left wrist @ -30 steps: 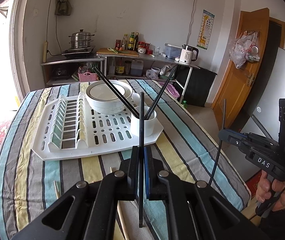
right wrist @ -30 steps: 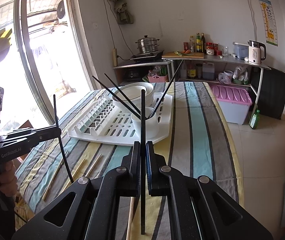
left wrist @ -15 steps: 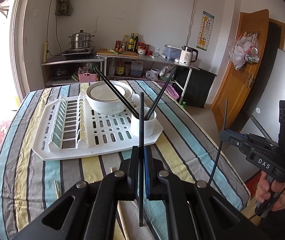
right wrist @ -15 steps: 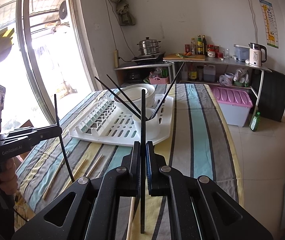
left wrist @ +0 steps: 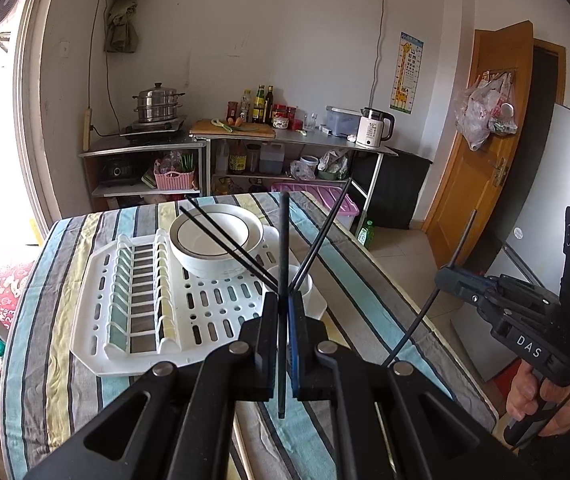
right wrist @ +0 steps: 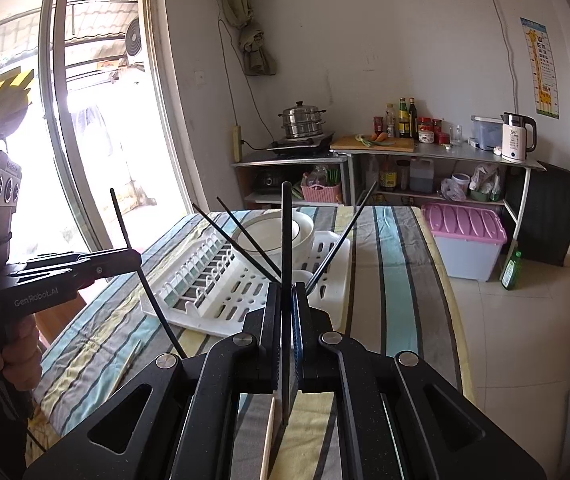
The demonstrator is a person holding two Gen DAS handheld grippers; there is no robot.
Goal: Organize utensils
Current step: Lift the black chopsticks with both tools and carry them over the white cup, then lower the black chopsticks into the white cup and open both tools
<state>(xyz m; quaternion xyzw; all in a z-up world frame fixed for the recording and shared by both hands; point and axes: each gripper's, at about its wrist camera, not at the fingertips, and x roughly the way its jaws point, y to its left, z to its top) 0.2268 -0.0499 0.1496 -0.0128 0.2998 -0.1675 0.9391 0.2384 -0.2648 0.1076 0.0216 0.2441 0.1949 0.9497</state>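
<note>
Black chopsticks stand upright in both tools: the left gripper (left wrist: 284,344) is clenched on one black chopstick (left wrist: 284,264), and the right gripper (right wrist: 287,344) is clenched on another black chopstick (right wrist: 286,248). Each hangs above the striped surface (left wrist: 65,312), short of the white drying rack (left wrist: 205,312). On that rack a white cup (left wrist: 311,292) holds three more dark chopsticks (left wrist: 225,240) leaning outward, just beside a stack of white bowls (left wrist: 215,248). Pale wooden chopsticks (right wrist: 268,440) lie on the cloth near the right gripper.
</note>
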